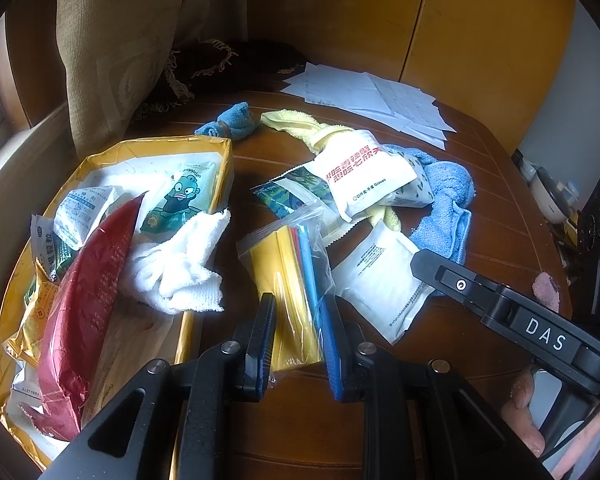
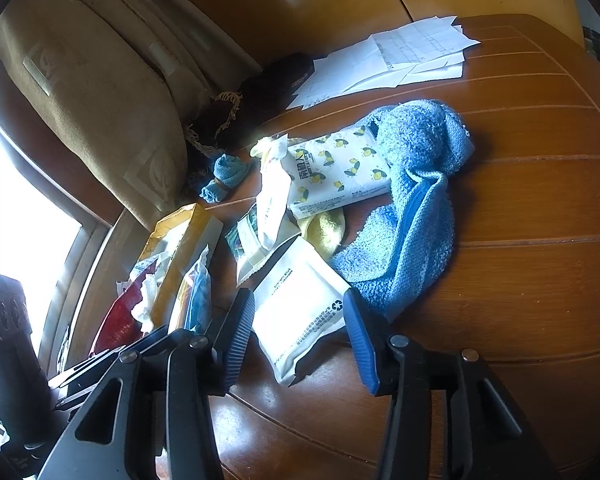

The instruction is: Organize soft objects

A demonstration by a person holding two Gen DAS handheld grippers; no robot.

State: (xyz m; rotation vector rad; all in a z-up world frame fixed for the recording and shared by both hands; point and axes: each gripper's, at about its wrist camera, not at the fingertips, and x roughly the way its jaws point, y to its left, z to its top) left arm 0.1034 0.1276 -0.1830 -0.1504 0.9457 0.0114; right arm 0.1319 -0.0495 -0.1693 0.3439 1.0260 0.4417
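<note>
Here, zip bag point(image 1: 296, 280) between left gripper point(image 1: 298, 312) fingers, white pouch point(image 2: 300, 312) between right gripper point(image 2: 300, 320) fingers.

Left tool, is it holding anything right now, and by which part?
The left tool straddles the near end of the clear zip bag of coloured sheets, but whether its fingers actually pinch it cannot be told.

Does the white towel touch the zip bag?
Apart. In the left wrist view, bare table shows between the white towel and the zip bag.
</note>
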